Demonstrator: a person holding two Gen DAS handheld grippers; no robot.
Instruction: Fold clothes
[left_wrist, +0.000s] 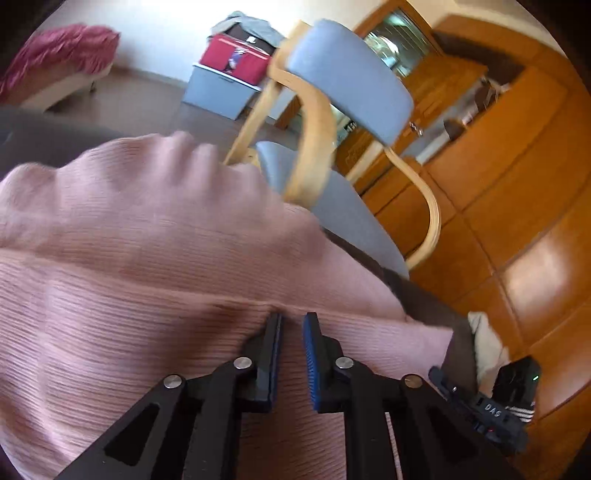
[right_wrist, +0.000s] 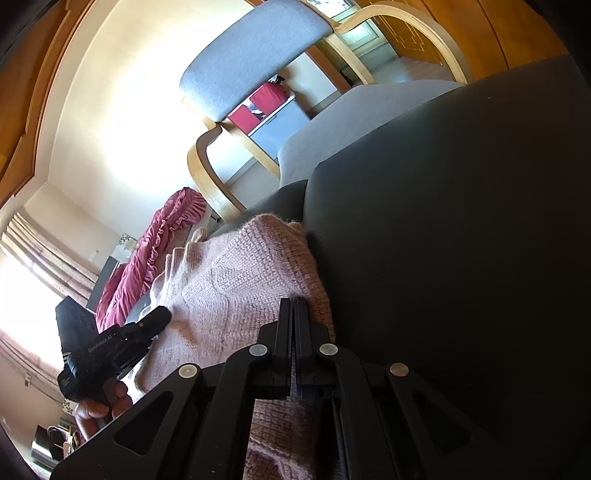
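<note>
someone's home, living room vibe, bentwood armchair (left_wrist: 343, 85) with grey cushions, orange wooden cabinets (left_wrist: 517, 155), curtained window (right_wrist: 33, 273), red ruffled bedding (right_wrist: 147, 258)

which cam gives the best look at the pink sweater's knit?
Right wrist. The pink sweater is sharp there, stitches visible, with the right gripper shut on it. In left wrist the sweater fills more of the frame but is motion-blurred; the left gripper sits slightly open over it.

From the left wrist we look close along the fingers over the pink sweater (left_wrist: 166, 258) toward a blue-cushioned chair (left_wrist: 347, 77); our tilted right-wrist view shares that sweater (right_wrist: 236, 288), chair (right_wrist: 255, 55) and red box (right_wrist: 266, 101).
</note>
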